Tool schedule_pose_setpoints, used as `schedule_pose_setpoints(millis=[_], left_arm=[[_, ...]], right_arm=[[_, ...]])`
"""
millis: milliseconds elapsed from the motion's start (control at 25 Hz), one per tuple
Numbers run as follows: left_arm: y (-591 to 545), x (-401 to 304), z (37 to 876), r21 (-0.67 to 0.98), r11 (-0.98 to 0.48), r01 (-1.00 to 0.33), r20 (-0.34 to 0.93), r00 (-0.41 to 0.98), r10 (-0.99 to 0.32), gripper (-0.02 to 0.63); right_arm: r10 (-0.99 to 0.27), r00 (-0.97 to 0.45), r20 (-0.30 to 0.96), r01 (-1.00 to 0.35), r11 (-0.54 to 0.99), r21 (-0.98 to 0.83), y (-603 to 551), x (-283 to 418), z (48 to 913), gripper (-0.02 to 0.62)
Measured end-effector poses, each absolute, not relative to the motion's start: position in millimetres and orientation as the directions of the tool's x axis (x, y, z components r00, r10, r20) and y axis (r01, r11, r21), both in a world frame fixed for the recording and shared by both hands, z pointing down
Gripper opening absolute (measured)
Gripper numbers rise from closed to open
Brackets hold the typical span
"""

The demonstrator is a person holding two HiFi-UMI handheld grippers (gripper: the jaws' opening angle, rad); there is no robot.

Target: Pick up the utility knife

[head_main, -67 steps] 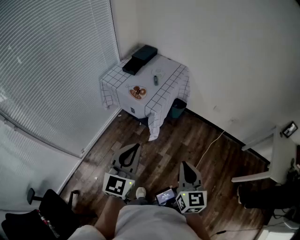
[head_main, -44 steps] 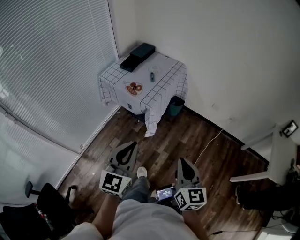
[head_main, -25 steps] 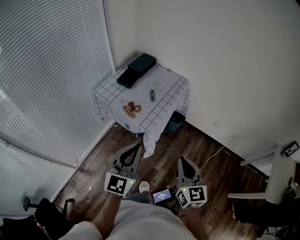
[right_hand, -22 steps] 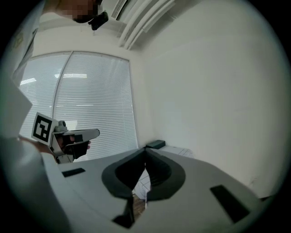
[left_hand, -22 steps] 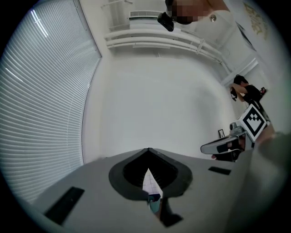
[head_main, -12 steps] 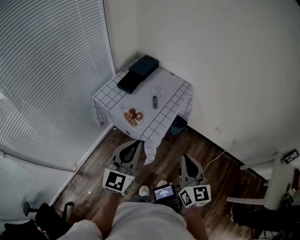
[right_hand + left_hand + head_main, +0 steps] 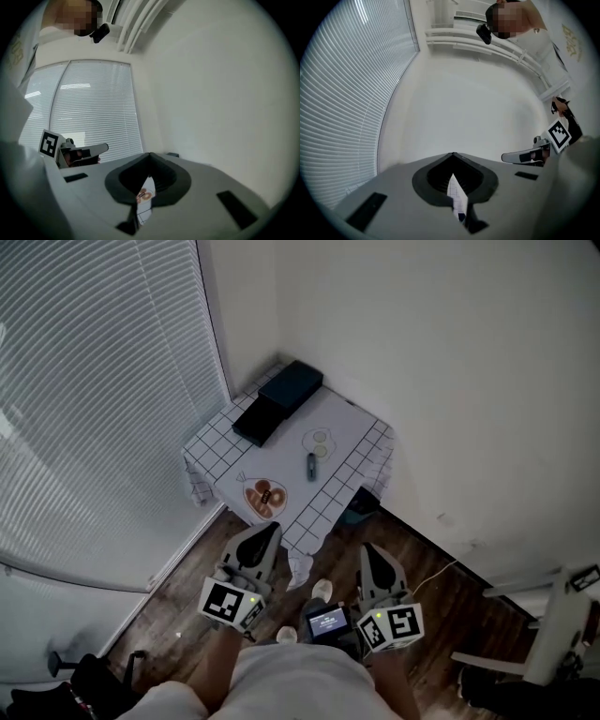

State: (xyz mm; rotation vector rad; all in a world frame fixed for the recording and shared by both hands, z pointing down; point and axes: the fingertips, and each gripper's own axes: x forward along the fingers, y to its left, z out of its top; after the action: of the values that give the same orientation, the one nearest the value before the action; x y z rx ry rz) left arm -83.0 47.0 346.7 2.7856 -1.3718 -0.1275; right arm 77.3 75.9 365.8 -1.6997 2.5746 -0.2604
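The utility knife [image 7: 310, 466], small and dark, lies on a corner table with a checked cloth [image 7: 344, 427], between a plate of food [image 7: 265, 495] and a small dish [image 7: 320, 439]. Both grippers are held level over the wooden floor, short of the table's near edge. My left gripper [image 7: 268, 532] is shut and empty. My right gripper [image 7: 371, 553] also looks shut with nothing in it. In the left gripper view the jaws [image 7: 453, 153] meet at the tips, with the checked cloth [image 7: 457, 197] showing through the gap. The right gripper view shows its jaws [image 7: 150, 153] meeting too.
Two dark flat boxes [image 7: 278, 400] lie at the table's far corner. Window blinds [image 7: 94, 381] run along the left, a white wall [image 7: 450, 362] behind. A bin [image 7: 360, 506] stands under the table. A cable [image 7: 437, 572] crosses the floor; white furniture [image 7: 553, 634] stands at the right.
The person has walked toward the table, so it lies nearer and larger in the head view. Both grippers have come forward with them and stay shut.
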Motion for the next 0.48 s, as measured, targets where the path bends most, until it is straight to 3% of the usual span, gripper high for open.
schedule_pose_setpoints(millis=[240, 480], left_arm=[[-12, -67, 330, 0.136, -0.627, -0.767, -0.126, 0.615, -0.779, 0.005], [-64, -52, 351, 0.078, -0.574, -0.815, -0.017, 0.575, -0.818, 0.005]], right_arm=[[-0.906, -0.416, 0.084, -0.906, 0.403, -0.131, 11, 98, 363, 0.006], [-0.891, -0.445, 0.094, -0.893, 0.433, -0.119, -36, 115, 367, 0.006]])
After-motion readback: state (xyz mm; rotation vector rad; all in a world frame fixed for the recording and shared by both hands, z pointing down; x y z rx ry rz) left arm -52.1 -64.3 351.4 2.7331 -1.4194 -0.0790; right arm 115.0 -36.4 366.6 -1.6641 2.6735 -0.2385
